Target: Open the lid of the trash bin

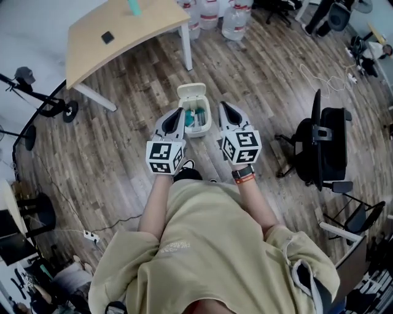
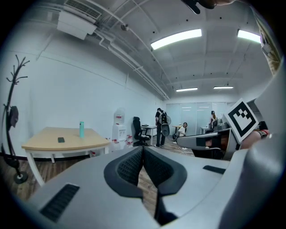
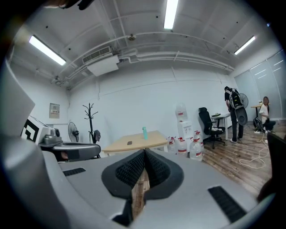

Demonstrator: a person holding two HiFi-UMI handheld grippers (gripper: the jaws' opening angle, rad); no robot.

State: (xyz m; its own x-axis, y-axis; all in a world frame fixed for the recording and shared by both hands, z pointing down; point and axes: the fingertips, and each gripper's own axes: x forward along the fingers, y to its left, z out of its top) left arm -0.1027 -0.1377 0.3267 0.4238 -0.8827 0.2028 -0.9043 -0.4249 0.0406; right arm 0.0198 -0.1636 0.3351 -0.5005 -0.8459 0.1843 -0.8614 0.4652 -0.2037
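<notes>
You stand on a wood floor (image 1: 264, 92), with a pale table (image 1: 116, 27) ahead to your left and a black chair (image 1: 328, 147) to your right. Water jugs (image 1: 234, 23) cluster on the floor past the table's near leg.

The bin (image 1: 209, 118) sits on the floor straight ahead of you, between the two grippers and just beyond their tips. Its lid (image 1: 191, 92) stands raised at the far edge, and teal things show inside.

Your left gripper (image 1: 178, 113) is held above the bin's left rim and your right gripper (image 1: 225, 108) is off its right side. Neither touches the bin. Each gripper's own view shows its jaws pressed together at the tips with nothing between them.

A teal bottle (image 1: 134, 7) stands on the table, with a small dark flat thing (image 1: 107, 37) lying near it. A watch (image 1: 243, 174) sits on your right wrist.
</notes>
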